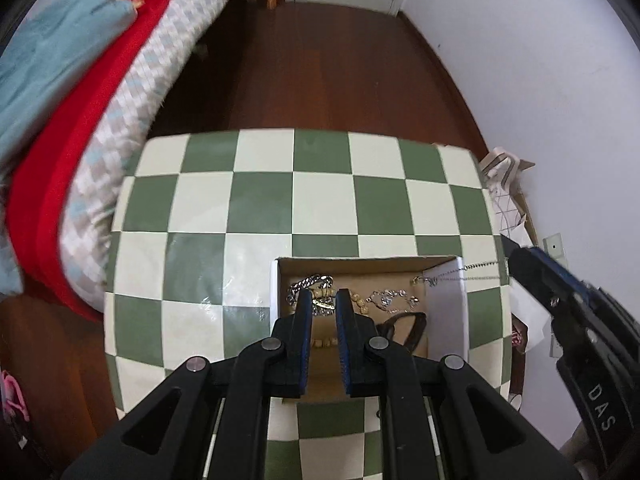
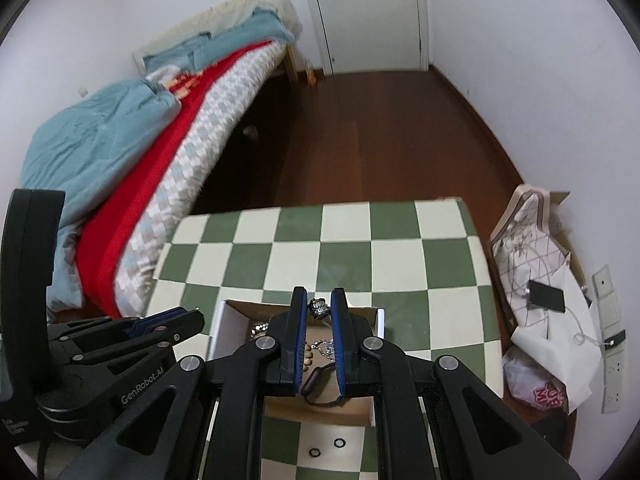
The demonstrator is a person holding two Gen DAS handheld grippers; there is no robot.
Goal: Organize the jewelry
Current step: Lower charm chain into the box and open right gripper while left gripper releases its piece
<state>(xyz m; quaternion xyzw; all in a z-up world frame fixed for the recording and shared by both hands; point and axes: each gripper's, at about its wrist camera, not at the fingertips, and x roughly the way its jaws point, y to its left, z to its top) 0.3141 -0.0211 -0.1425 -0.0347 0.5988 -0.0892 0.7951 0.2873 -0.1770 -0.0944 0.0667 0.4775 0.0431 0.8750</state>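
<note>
Two grippers hang over your checkered bench (image 1: 320, 200): the left gripper (image 1: 323, 300) is clenched on nothing above the cardboard box (image 1: 448, 300) of jewelry, while your right gripper (image 2: 319, 300) grasps a silver chain (image 2: 319, 307) over that box. Two small rings (image 2: 327, 447) lie on the bench just beside it.

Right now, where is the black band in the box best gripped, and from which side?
Take the black band across its arched end, straight down from above: the cardboard box walls block the sides, and its open loop likely leaves room for one of the jaws.
</note>
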